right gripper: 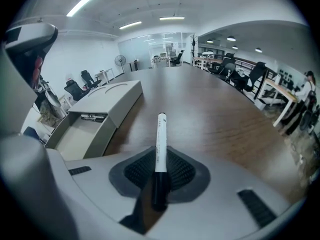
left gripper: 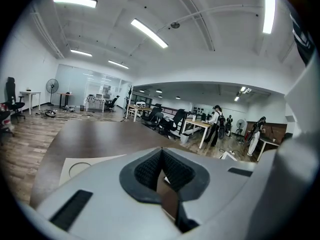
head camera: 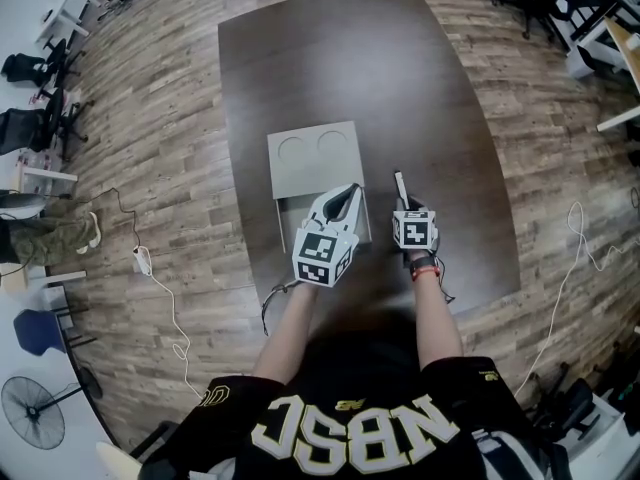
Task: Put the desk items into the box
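Observation:
A white marker with a black cap [head camera: 401,188] [right gripper: 160,139] lies along the dark wooden table [head camera: 330,58], just right of the grey box [head camera: 312,158] [right gripper: 107,101]. My right gripper [head camera: 408,208] [right gripper: 160,156] is tilted down over it and shut on the capped end. The box stands open, its lid with two round recesses folded away from me, and a dark pen [right gripper: 93,118] lies in its tray. My left gripper [head camera: 345,196] [left gripper: 161,156] hovers over the tray's right side, shut with nothing between its pads. The lid [left gripper: 80,166] shows at the lower left of the left gripper view.
The table edge runs close in front of the person's body. Bare tabletop stretches beyond and to the right of the box. Office chairs [head camera: 40,108], a fan [head camera: 35,413] and cables [head camera: 160,288] stand on the wood floor around the table, and people stand far off in the room.

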### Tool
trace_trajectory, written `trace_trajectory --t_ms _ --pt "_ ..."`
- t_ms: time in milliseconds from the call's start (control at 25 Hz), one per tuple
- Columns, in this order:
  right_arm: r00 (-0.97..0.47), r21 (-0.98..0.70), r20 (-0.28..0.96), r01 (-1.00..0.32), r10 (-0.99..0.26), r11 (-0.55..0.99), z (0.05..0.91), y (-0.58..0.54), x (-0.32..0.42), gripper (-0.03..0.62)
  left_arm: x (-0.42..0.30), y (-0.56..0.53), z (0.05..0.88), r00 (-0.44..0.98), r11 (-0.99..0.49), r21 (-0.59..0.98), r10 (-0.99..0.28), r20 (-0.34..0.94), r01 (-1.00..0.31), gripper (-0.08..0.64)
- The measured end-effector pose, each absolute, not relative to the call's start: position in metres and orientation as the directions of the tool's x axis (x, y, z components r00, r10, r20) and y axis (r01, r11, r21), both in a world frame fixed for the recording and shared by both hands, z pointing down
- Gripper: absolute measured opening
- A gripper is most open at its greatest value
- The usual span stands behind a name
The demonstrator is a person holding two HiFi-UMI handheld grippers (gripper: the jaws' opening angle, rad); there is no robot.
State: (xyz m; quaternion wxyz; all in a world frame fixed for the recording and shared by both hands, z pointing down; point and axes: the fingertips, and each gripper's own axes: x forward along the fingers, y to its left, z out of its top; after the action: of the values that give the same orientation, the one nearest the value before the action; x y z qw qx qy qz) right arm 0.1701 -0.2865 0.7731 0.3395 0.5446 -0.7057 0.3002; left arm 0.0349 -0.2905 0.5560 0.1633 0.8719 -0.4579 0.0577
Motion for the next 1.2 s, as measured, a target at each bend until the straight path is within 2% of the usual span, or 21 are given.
trace_trajectory --t_ms 1200 --pt "-0.299 -0.06 0.653 -0.936 -0.696 0.345 0.641 -0.24 0.126 0.074 -0.005 -0.245 0.528 0.532 -0.495 0.207 -0.822 0.204 -0.844 0.008"
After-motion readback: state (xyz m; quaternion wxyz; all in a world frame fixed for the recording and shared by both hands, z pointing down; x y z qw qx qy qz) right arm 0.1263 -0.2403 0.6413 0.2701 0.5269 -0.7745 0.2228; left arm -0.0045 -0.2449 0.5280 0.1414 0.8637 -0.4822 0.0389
